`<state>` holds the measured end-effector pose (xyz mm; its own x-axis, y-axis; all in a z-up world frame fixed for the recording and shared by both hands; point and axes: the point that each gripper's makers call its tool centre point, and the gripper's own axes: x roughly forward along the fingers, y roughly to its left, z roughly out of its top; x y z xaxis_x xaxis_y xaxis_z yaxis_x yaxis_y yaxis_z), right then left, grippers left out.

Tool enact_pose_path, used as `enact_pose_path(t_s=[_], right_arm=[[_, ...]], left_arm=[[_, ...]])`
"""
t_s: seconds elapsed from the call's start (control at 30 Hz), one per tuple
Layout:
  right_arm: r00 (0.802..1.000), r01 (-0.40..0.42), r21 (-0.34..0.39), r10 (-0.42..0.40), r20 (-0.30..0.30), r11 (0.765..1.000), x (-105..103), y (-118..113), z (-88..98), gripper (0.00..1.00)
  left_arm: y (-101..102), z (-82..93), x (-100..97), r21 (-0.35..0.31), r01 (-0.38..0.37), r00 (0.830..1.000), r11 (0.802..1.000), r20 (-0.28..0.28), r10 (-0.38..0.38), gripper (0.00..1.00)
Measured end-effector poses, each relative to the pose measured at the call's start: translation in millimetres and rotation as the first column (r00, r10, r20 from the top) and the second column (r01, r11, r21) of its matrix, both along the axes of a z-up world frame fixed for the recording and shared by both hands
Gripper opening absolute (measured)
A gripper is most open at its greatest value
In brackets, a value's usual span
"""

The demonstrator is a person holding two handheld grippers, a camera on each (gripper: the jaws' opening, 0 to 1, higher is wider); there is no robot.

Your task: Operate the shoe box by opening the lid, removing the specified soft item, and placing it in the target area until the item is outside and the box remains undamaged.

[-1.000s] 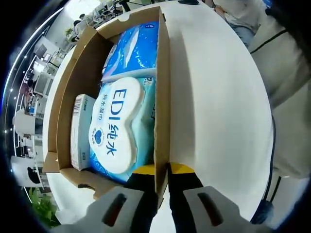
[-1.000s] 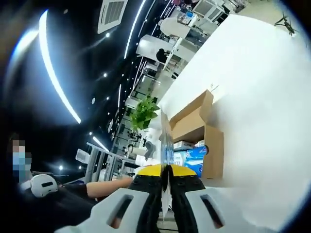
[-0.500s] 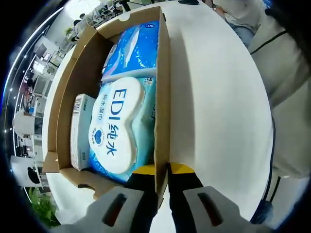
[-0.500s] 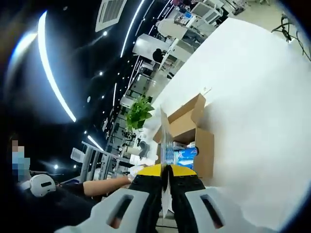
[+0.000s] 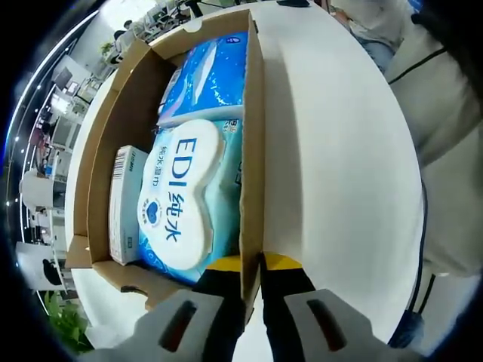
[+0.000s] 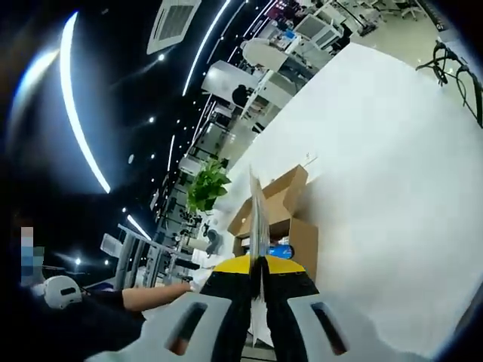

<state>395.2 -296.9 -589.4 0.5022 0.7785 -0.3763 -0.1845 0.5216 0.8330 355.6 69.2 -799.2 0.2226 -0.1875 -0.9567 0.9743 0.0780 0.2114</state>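
Soft pack lifted clear, box pinned

Left gripper (image 5: 253, 283) jaws clamp the shoe box (image 5: 252, 151) wall; right gripper (image 6: 257, 275) jaws clamp a thin soft pack (image 6: 257, 219) edge-on above the box, counter (image 6: 392, 188) beyond.

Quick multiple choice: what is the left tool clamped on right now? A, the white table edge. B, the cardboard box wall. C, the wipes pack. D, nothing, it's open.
B: the left tool has its jaws closed on the box wall, with the wipes pack lying untouched inside.
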Motion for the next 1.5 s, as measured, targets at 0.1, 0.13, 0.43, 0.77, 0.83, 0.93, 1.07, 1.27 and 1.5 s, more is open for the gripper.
enact_pose_path(t_s=[0.1, 0.13, 0.43, 0.77, 0.83, 0.93, 1.07, 1.27, 1.5], right_arm=[[1.0, -0.014, -0.035, 0.013, -0.027, 0.999, -2, 2, -9.5, 0.0], [0.999, -0.019, -0.038, 0.018, -0.031, 0.999, -2, 4, -12.4, 0.0], [0.988, -0.058, -0.088, 0.045, -0.149, 0.994, -9, 5, -51.5, 0.0], [0.983, -0.052, -0.087, 0.035, -0.178, 0.995, -4, 5, -66.0, 0.0], [0.983, -0.047, -0.089, 0.031, -0.179, 0.995, -2, 5, -70.1, 0.0], [0.979, -0.043, -0.083, 0.026, -0.201, 0.996, -5, 15, -77.6, 0.0], [0.975, -0.041, -0.072, 0.024, -0.221, 0.997, -7, 29, -84.7, 0.0], [0.969, -0.052, -0.09, 0.028, -0.247, 0.995, -8, 39, -94.2, 0.0], [0.964, -0.055, -0.101, 0.026, -0.264, 0.993, 11, 33, -110.7, 0.0]], left_arm=[[0, -0.2, 0.3, 0.0, 0.0, 1.0, 1.0, 0.0, 0.0, 0.05], [0, -0.3, 0.2, 0.0, 0.0, 1.0, 1.0, 0.0, 0.0, 0.05], [0, -0.5, 0.2, 0.003, -0.002, 1.0, 1.0, -0.005, 0.002, 0.05], [0, -0.3, -0.1, 0.003, -0.003, 1.0, 1.0, -0.006, 0.003, 0.05], [0, 0.0, -0.2, 0.003, -0.002, 1.0, 1.0, -0.006, 0.002, 0.05], [0, 0.1, -0.2, 0.003, -0.002, 1.0, 1.0, -0.007, 0.002, 0.05], [0, -0.2, -0.3, 0.003, -0.004, 1.0, 1.0, -0.01, 0.004, 0.05], [0, 0.1, -0.2, 0.004, -0.005, 1.0, 1.0, -0.014, 0.005, 0.05], [0, -0.2, -0.1, 0.005, -0.005, 1.0, 1.0, -0.016, 0.005, 0.05]])
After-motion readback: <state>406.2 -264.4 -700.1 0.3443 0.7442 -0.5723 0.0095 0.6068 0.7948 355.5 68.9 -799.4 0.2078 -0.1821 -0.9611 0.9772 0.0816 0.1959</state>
